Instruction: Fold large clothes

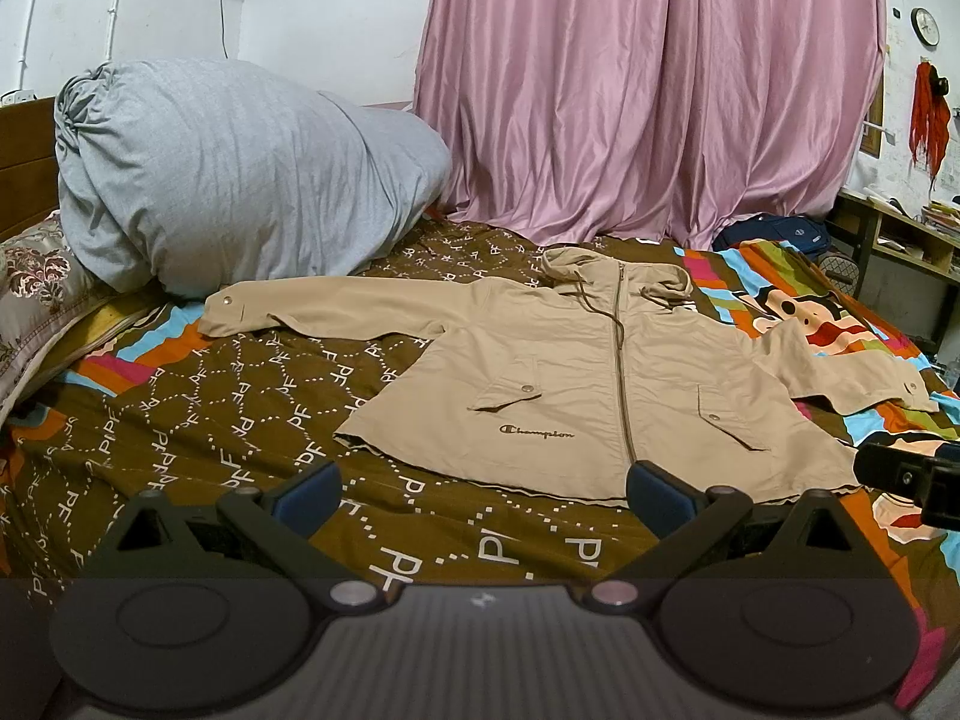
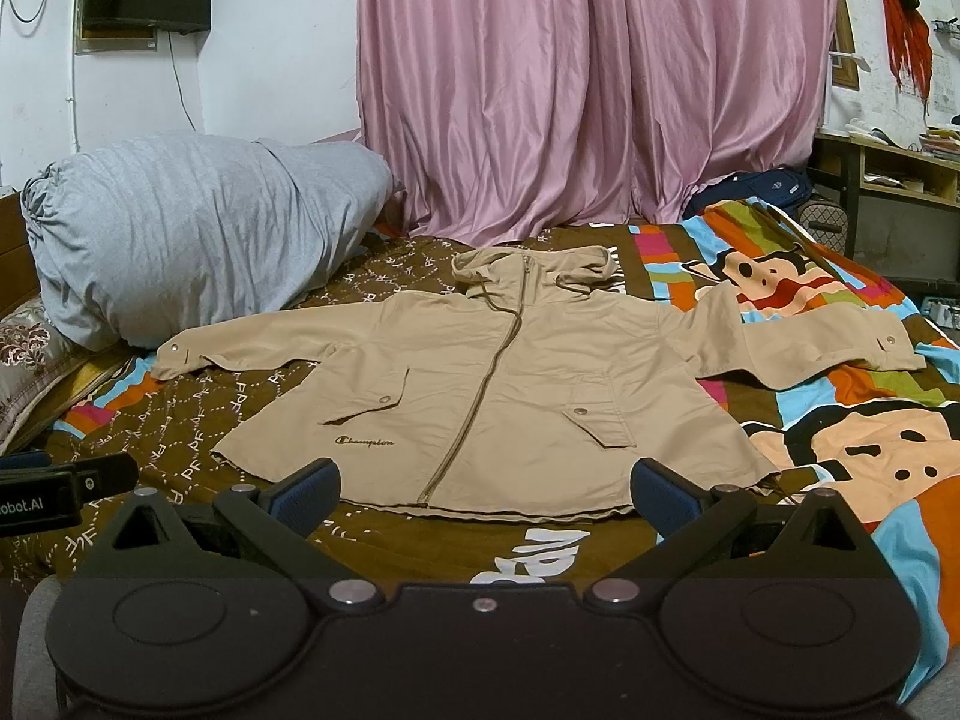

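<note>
Tan jacket (image 2: 510, 384) lies flat, front side up, on the bed (image 2: 198, 414), roughly midway between the bed's left and right edges. Its long axis through the body runs from the near edge toward the far edge: hem nearest the cameras, hood (image 2: 534, 267) pointing away toward the pink curtain (image 2: 594, 78). The zip (image 2: 480, 402) is closed and runs slightly aslant from hem to collar. Both sleeves are spread sideways, forming a cross axis parallel to the near edge. The left sleeve (image 2: 240, 348) reaches toward the grey bundle (image 2: 198, 222) at the bed's far left corner, its cuff just beside the bundle. The right sleeve (image 2: 804, 342) extends toward the right edge over the cartoon-printed part of the bedcover. Two flap pockets and a dark logo near the hem are visible.

Left gripper (image 1: 480, 492) hovers above the bedcover near the near edge, its fingers spread wide and holding nothing; the hem sits just beyond its fingertips. Right gripper (image 2: 483, 489) is likewise spread wide, empty, and positioned before the middle of the hem. Each gripper shows at the margin of the other's view, placing them side by side. Whether either fingertip touches the hem cannot be determined.
</note>
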A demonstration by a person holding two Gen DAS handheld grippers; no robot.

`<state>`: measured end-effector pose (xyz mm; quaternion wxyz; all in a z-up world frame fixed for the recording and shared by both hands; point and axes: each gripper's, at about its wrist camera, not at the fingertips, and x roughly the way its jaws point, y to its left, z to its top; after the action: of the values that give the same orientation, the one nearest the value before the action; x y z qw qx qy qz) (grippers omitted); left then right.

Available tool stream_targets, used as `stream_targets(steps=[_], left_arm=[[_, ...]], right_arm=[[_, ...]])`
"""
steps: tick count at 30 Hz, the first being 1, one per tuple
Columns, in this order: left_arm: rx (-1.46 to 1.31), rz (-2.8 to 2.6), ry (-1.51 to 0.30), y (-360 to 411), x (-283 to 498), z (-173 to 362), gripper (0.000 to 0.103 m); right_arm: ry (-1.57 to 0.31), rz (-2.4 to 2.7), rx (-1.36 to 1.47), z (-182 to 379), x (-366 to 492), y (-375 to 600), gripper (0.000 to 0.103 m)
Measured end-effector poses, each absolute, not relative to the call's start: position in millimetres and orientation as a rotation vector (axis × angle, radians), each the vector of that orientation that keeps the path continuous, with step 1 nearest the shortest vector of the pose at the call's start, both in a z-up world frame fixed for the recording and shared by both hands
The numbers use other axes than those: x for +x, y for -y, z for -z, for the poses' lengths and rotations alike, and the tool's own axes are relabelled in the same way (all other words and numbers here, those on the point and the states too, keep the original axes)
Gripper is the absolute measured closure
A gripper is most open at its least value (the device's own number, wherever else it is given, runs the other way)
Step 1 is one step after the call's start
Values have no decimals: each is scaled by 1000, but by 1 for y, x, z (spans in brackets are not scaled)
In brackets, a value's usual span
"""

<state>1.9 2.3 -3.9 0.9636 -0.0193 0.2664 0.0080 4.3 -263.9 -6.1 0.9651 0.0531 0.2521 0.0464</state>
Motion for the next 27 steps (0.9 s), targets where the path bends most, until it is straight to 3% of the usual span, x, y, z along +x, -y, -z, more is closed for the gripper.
stream_targets(steps=[27], left_arm=[[-39, -17, -541, -2, 2, 4, 1]], right_arm=[[-515, -94, 110, 8, 3, 263, 1]])
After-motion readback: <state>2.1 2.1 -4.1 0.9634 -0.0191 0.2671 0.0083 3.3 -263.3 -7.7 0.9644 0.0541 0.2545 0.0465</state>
